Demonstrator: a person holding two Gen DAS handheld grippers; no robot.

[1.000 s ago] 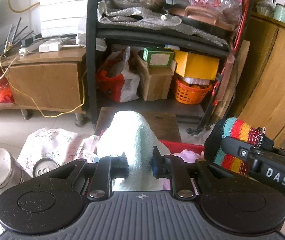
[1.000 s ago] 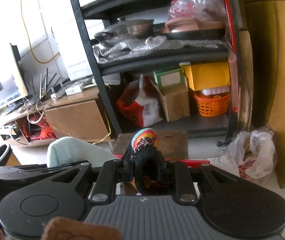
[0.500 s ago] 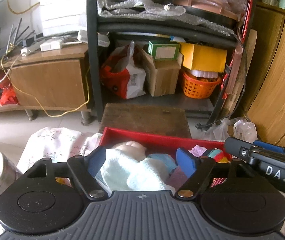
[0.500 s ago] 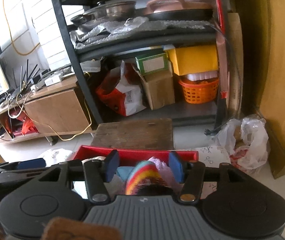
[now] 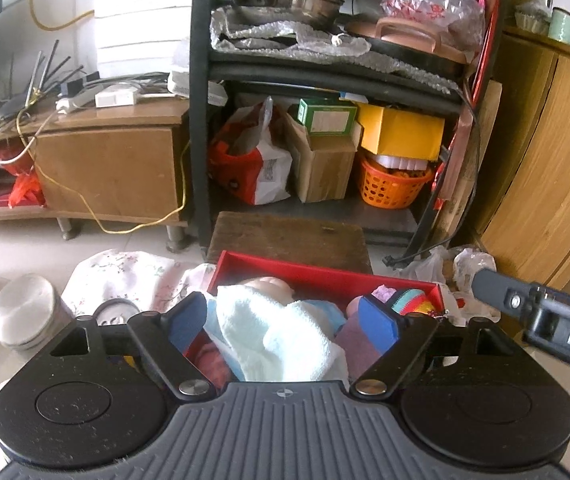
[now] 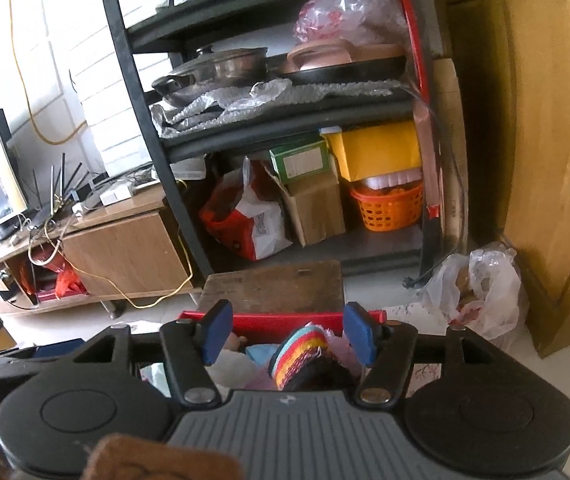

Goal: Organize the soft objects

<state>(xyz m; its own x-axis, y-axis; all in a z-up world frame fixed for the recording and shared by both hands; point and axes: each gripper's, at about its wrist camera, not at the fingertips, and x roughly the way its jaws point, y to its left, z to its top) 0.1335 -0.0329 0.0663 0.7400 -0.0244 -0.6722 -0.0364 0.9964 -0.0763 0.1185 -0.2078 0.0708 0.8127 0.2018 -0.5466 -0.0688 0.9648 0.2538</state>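
Left gripper [image 5: 285, 316] jaws opening; towel [image 5: 281, 332], earlier clamped, lies in red box [image 5: 325, 270]. Right gripper [image 6: 287, 334] jaws opening; striped knit [image 6: 301, 352] dropped near box's right edge.

Black grippers, blue-padded fingers [image 5: 377, 324], silver screws

Left tongs [image 5: 283, 320], jaws opening, above a red box [image 5: 325, 270]. A pale towel [image 5: 281, 336] lies between the blue pads [image 5: 377, 322], untouched, beside a striped knit piece [image 5: 409, 300].
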